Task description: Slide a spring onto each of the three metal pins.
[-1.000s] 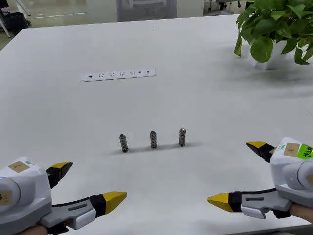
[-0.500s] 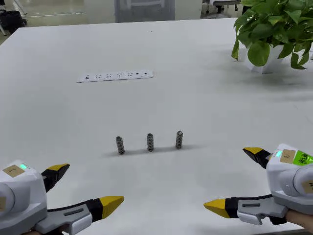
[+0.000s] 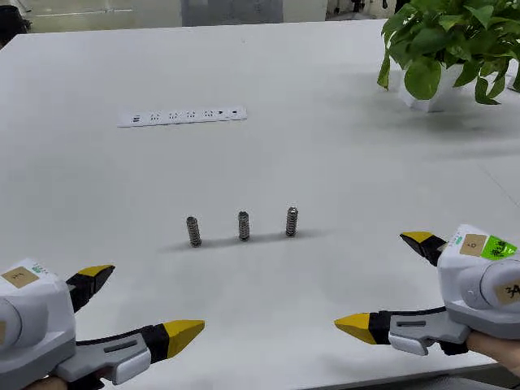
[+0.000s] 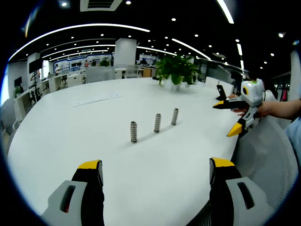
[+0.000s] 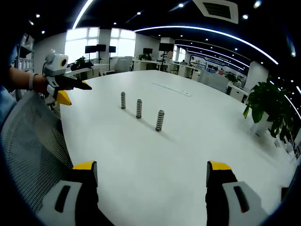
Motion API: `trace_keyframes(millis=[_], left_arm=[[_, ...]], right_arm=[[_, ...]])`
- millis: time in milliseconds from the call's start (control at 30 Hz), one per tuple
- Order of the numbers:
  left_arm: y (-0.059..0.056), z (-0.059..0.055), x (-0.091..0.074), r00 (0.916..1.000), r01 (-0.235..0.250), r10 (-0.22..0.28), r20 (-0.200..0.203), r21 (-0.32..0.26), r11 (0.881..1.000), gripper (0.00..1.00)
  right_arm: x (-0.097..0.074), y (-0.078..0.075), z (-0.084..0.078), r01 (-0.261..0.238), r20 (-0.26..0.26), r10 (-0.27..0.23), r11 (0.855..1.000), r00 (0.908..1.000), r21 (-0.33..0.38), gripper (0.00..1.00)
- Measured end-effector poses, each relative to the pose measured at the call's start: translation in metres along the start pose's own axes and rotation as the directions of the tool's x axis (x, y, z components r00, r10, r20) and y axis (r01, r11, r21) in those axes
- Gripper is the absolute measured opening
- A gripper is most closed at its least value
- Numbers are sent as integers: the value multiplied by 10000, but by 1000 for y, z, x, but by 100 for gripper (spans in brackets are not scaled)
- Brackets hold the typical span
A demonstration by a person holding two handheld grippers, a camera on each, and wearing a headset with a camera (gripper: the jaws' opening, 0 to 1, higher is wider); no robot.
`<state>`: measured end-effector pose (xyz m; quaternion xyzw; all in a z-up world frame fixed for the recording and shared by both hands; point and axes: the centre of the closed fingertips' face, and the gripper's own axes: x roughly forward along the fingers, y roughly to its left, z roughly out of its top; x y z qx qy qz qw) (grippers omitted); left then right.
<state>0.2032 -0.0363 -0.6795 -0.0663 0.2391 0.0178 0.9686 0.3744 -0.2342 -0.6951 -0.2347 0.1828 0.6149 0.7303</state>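
Three springs [image 3: 244, 226] stand upright in a row on the white bench [image 3: 341, 162], well apart from both tongs. The left tongs [image 3: 142, 301] hover nearer than the row and to its left, the right tongs [image 3: 383, 280] nearer and to its right. Both are spread wide and hold nothing. Beyond the row lies a power strip [image 3: 180, 116]. A tan sticker [image 3: 19, 277] and a green sticker [image 3: 497, 248] on the tongs carry writing too small to read.

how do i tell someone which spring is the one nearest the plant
On the wide white table, three upright coiled metal springs stand in a short row. Take the end spring on the side of the green potted plant; it has a neighbour on one side only.
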Motion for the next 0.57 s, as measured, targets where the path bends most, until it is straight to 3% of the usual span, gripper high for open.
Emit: trace_keyframes(millis=[567], left_arm=[[-12,-6,5,9981,472,-455,-422,396,9981,95]], right_arm=[[3,5,-3,-270,-152,266,9992,9995,-293,97]])
